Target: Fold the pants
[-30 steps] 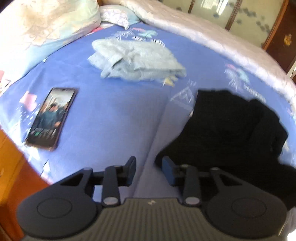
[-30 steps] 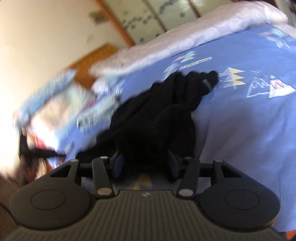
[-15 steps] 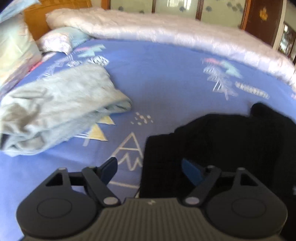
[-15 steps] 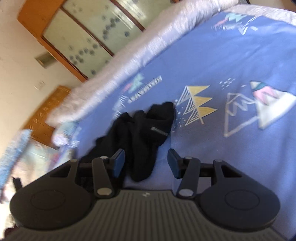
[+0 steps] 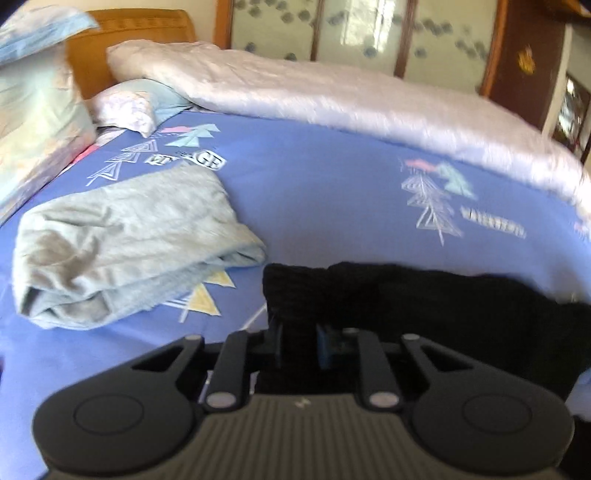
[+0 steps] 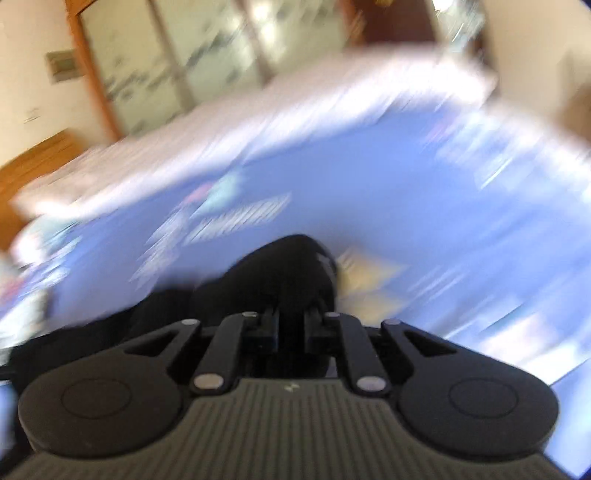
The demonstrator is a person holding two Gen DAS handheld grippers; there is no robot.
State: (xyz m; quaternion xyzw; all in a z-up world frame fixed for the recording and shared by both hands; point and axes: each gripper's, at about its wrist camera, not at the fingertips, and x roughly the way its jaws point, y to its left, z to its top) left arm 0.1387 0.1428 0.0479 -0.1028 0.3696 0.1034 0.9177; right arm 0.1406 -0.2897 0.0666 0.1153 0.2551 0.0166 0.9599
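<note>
The black pants [image 5: 424,299] lie bunched on the blue patterned bed sheet [image 5: 314,177]. My left gripper [image 5: 298,345] is shut on an edge of the pants, black cloth pinched between its fingers. In the blurred right wrist view the black pants [image 6: 280,273] bulge up just ahead of my right gripper [image 6: 290,326], which is shut on another part of them. The rest of the pants trails to the left in that view.
A folded light grey garment [image 5: 118,236] lies left of the pants. A white quilt [image 5: 351,96] runs along the far side of the bed. Pillows [image 5: 37,110] and a wooden headboard [image 5: 136,33] are at the far left. Glass-panel doors stand behind the bed.
Both grippers went from open to shut on the black pants. The left one advanced onto the pants' edge; the right one closed on the cloth and is moving fast, blurring its view.
</note>
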